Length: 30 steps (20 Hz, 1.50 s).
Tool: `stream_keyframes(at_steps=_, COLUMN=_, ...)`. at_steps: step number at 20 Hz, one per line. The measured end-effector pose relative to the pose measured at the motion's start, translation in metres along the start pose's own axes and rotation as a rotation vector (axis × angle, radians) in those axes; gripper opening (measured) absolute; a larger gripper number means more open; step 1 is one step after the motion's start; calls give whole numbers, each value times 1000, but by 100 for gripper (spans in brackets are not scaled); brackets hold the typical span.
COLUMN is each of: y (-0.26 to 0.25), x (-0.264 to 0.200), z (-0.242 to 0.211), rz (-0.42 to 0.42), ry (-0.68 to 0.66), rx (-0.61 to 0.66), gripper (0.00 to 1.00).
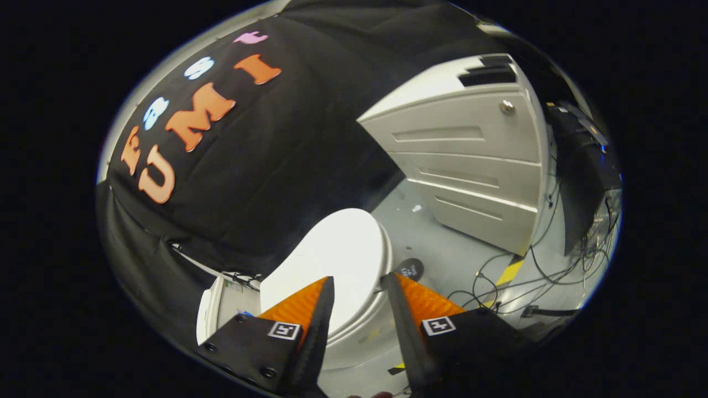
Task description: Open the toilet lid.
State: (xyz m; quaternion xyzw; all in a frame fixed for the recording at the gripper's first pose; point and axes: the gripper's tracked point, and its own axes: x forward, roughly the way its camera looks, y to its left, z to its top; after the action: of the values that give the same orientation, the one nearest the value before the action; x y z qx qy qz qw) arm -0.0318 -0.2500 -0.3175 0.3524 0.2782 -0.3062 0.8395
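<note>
A white toilet stands on the grey floor just ahead of my fingers. Its lid (343, 251) lies flat and closed over the bowl (362, 323), and the tank (213, 309) sits beside the booth wall. My gripper (358, 282) hovers above the toilet, open, with the lid's near part showing through the gap between the fingers. Nothing is held, and neither finger touches the lid.
A white drawer cabinet (470, 155) with a round lock stands beyond the toilet. Loose cables (531, 276) and yellow-black floor tape (511, 271) lie to the right of the bowl. A small dark round object (410, 269) rests on the floor beside the bowl.
</note>
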Motion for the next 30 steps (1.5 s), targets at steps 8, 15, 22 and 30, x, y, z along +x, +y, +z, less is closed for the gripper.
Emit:
stream_keyframes(at_steps=8, y=-59, x=58, z=-24, rz=-54, ry=170, rx=235, gripper=83)
stream_keyframes(at_steps=15, y=-61, x=81, z=-36, rz=-35, ry=210, rx=240, gripper=83)
stream_keyframes(at_steps=22, y=-55, x=84, z=-45, rz=17, ry=216, rx=209, gripper=45)
stream_keyframes(at_steps=30, y=-40, x=77, z=-33, rz=17, ry=119, rx=281, gripper=13)
